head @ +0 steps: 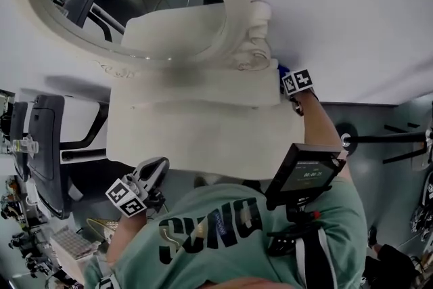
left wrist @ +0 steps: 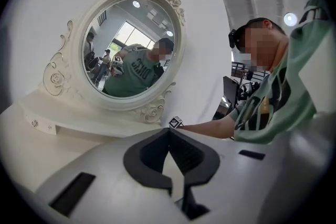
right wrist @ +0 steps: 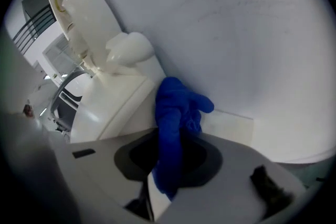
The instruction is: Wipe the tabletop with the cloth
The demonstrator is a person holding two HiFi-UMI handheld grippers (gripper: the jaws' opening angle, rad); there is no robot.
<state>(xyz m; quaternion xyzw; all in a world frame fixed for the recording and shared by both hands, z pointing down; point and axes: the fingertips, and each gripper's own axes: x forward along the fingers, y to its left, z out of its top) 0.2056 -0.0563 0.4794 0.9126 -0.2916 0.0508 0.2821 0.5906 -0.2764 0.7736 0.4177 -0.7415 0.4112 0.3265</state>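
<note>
Crowding the near edge of the head view with a green shirt [head: 230,233] and a small screen [head: 308,172] mounted at the chest. Holding the left gripper [head: 157,172] just off the near left corner of the white table [head: 203,135], jaws pressed together and pinching nothing. Reaching the right gripper [head: 288,78] to the far right corner, jaws clamping a bunched blue cloth [right wrist: 176,118]. Pushing that cloth up beside the right end of the raised shelf [head: 196,88], close to the plain white wall [head: 352,10]; not showing clearly whether touching either. Looking smooth and pale cream across the table top. Propping an oval mirror [head: 135,3] in a carved cream frame on the shelf, reflecting the green shirt. Lining the left of the room with black chairs [head: 47,139]; spreading grey-green floor [head: 385,172] off to the right.
</note>
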